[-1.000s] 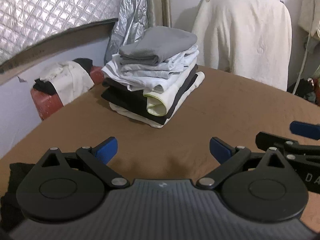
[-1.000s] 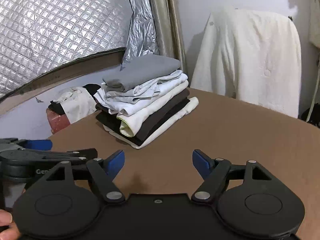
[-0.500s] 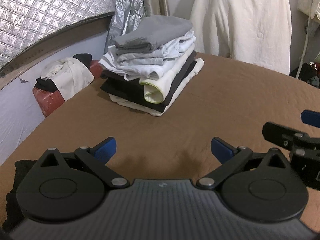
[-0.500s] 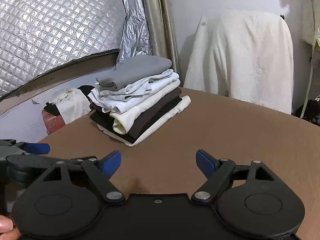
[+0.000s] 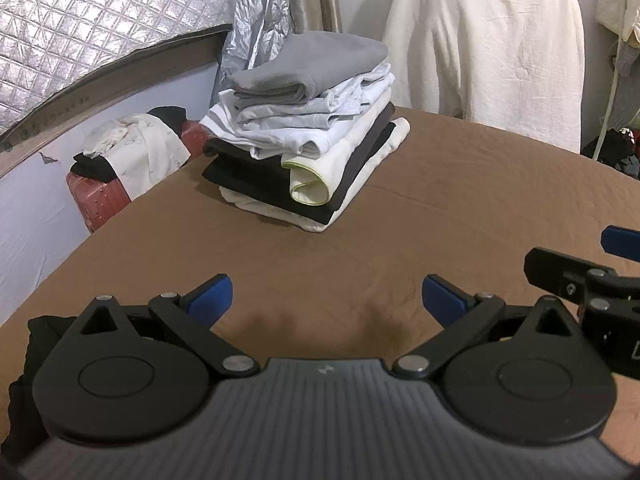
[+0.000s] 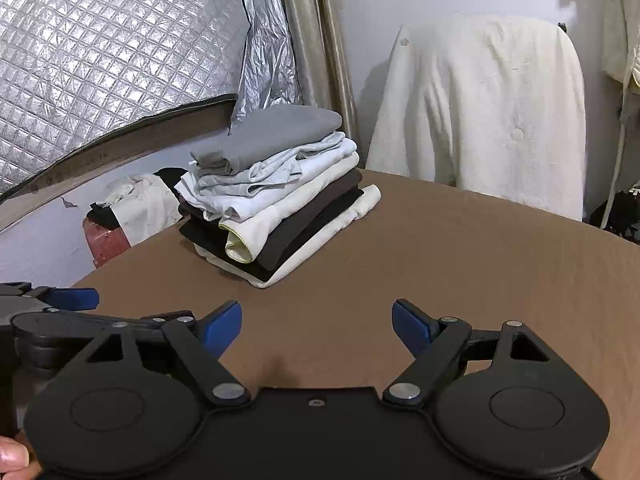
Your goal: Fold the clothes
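Hovering over the brown table (image 5: 460, 184), both tongs, left (image 5: 326, 300) and right (image 6: 316, 320), gape with nothing between them; the folded stack (image 5: 312, 140) sits beyond.

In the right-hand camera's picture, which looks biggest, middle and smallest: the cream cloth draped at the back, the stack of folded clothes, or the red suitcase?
As they look in that view:
1. cream cloth, largest
2. stack of folded clothes
3. red suitcase, smallest, though it is partly hidden by clothes on top and the table edge, so its true size is unsure.
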`<state>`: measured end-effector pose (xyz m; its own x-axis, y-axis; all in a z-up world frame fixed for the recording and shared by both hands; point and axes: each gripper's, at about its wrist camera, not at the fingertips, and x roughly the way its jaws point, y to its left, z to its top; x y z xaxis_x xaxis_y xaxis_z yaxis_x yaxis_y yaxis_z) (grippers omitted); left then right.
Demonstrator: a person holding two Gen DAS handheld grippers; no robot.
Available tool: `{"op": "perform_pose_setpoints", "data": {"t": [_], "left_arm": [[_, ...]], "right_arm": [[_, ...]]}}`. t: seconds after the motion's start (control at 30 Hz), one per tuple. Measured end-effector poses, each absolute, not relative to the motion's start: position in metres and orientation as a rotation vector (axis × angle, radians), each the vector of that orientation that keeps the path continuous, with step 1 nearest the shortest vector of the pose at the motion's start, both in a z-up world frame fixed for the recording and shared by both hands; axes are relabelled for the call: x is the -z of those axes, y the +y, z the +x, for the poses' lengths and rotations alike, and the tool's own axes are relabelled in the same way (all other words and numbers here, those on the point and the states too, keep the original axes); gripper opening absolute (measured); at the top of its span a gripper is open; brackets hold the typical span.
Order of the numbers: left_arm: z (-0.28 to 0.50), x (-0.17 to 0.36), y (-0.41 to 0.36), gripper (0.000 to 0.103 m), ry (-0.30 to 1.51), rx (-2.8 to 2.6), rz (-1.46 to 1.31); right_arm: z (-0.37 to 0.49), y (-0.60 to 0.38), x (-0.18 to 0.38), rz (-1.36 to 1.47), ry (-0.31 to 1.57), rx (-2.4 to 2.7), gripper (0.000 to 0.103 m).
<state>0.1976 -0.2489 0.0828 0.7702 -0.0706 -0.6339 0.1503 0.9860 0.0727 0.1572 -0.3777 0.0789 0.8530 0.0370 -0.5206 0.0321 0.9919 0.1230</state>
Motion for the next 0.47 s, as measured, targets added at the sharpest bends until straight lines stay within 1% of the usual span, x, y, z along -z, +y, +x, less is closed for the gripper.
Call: {"op": "perform_pose_setpoints", "data": {"t": [0.47], "left_arm": [[0.1988,-0.0837,-0.2471,0.103,0.677,0.086,0.151]], "right_arm": [[0.1568,-0.3726,-0.0783,0.116,0.554,-0.011,0.086]]}}
